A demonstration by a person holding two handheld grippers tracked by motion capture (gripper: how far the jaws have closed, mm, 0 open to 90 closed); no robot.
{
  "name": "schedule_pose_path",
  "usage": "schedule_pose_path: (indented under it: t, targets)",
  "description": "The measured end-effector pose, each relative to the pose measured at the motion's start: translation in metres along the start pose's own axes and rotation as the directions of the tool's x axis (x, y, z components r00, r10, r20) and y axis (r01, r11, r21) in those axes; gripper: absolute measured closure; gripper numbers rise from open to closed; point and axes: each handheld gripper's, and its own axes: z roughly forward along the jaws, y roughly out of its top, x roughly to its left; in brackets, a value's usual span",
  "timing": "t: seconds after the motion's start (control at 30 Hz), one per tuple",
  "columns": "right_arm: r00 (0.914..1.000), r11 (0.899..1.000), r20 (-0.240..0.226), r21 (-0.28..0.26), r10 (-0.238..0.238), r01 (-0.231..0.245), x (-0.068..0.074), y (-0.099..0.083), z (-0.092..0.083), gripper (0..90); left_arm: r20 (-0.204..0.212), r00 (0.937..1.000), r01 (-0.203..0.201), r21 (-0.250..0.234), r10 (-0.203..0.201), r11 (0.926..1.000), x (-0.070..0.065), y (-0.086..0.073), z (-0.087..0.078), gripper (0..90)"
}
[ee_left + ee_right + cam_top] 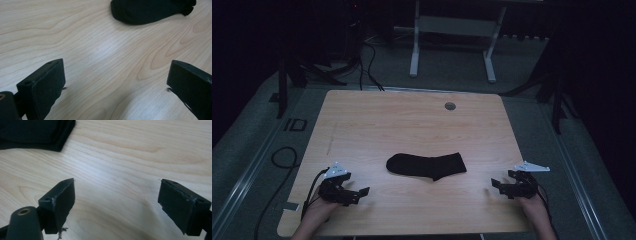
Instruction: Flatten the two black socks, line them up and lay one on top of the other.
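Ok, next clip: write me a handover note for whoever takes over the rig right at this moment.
Left gripper: open, holding nothing, low over the table's near left part.
Right gripper: open, holding nothing, low over the near right part.
Black sock: lies flat mid-table between the two grippers, rounded toe end toward the left gripper, cuff end toward the right. Neither gripper touches it.
Done: nothing visible yet; the sock looks unhandled.
Left: everything, probably starting with each gripper reaching for its nearer end.
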Motion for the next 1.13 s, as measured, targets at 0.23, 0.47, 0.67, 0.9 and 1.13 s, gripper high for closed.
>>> schedule_pose_path:
  t: [0.23,0.47,0.67,0.9,1.13]
  targets:
    - [0.9988,0.999,0.024,-0.009,0.042,-0.042,-0.008,-0.008,-0.009,14.0,-0.024,0.9996,0.018,-0.002,-0.018,0.9998,0.011,-0.007,-0.012,2.1]
    - [0.9968,0.998,0.049,-0.020,0.064,-0.063,-0.008,-0.007,-0.016,14.0,-0.068,0.9963,0.051,-0.039,-0.053,0.9980,0.021,-0.016,-0.026,2.1]
    - [0.9933,0.996,0.087,-0.045,0.076,-0.072,-0.010,-0.008,-0.017,14.2,-0.107,0.9912,0.068,-0.096,-0.078,0.9931,0.027,-0.020,-0.034,2.1]
    - [0.9858,0.994,0.149,-0.091,0.077,-0.064,-0.009,-0.013,-0.016,14.4,-0.150,0.9861,0.049,-0.155,-0.072,0.9866,0.027,-0.022,-0.039,2.1]
    - [0.9826,0.988,0.157,-0.129,0.100,-0.080,-0.013,-0.014,-0.020,14.6,-0.143,0.9877,0.042,-0.147,-0.063,0.9883,0.027,-0.024,-0.038,2.2]
